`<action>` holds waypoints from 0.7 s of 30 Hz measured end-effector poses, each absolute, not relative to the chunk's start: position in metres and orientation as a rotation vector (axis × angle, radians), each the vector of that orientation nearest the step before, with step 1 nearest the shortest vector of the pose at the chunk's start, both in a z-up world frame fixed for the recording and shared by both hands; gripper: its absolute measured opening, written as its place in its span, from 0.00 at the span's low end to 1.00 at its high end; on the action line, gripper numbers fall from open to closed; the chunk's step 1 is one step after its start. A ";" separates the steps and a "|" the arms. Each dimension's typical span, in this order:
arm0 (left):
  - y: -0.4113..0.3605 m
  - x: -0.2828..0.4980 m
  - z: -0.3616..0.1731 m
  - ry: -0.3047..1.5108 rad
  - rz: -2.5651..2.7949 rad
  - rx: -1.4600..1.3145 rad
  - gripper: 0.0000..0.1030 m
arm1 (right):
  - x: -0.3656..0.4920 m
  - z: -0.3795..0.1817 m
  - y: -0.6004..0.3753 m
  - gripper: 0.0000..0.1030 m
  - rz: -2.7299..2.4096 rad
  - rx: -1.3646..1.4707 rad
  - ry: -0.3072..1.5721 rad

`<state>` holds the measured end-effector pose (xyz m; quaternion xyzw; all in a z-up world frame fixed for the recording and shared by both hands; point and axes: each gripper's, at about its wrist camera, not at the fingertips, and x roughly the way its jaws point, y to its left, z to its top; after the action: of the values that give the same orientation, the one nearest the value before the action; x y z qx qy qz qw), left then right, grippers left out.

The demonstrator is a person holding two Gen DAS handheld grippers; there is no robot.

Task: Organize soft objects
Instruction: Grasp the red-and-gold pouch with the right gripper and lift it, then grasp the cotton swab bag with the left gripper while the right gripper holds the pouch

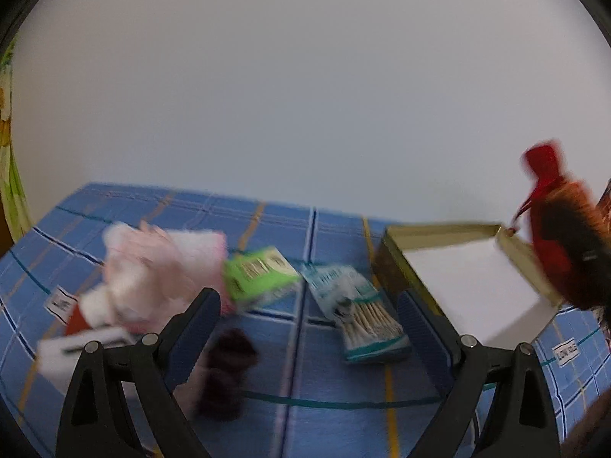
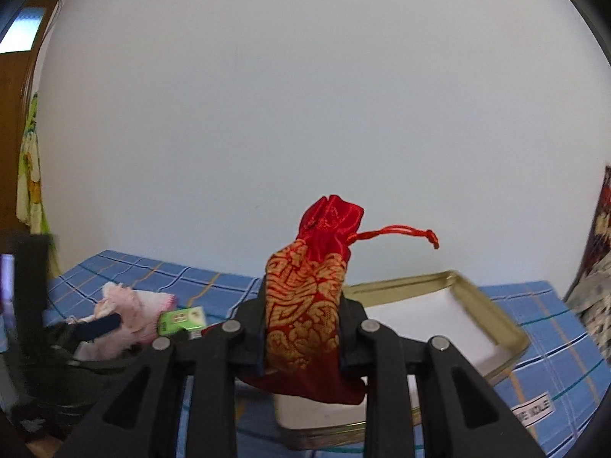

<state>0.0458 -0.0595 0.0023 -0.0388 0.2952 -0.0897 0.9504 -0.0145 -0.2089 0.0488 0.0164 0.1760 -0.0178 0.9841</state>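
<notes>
My right gripper [image 2: 303,316] is shut on a red and gold drawstring pouch [image 2: 305,297] and holds it upright above the near edge of a gold tin box [image 2: 508,328] with a white inside. The pouch [image 1: 550,221] also shows in the left wrist view at the far right, over the box [image 1: 393,263]. My left gripper [image 1: 305,305] is open and empty above the blue checked cloth [image 1: 336,381]. A pink fluffy cloth [image 1: 152,267] lies left of it, and a small dark soft thing [image 1: 227,370] lies just below its left finger.
A green packet [image 1: 259,274] and a cotton swab pack [image 1: 362,320] lie between the pink cloth and the box. A white card [image 1: 76,347] and a red piece [image 1: 76,320] sit at the left. White labels [image 1: 565,351] are stuck on the cloth. A plain wall stands behind.
</notes>
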 end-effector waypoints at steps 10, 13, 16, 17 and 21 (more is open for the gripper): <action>-0.102 0.099 -0.027 0.736 -0.116 -0.040 0.93 | -0.023 0.050 -0.235 0.26 -0.088 0.007 0.366; -0.111 0.106 -0.037 0.773 -0.107 -0.006 0.88 | -0.026 0.053 -0.236 0.28 -0.099 -0.002 0.359; -0.113 0.108 -0.036 0.775 -0.140 -0.021 0.78 | -0.026 0.057 -0.235 0.29 -0.103 0.021 0.362; -0.112 0.108 -0.037 0.774 -0.147 -0.017 0.75 | -0.027 0.057 -0.234 0.29 -0.101 0.027 0.364; -0.097 0.112 -0.046 0.838 -0.232 -0.055 0.52 | -0.025 0.059 -0.233 0.29 -0.105 0.030 0.372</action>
<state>0.1121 -0.0965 -0.0460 -0.0267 0.4061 -0.1123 0.9065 -0.0247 -0.2328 0.0588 0.0148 0.1847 -0.0524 0.9813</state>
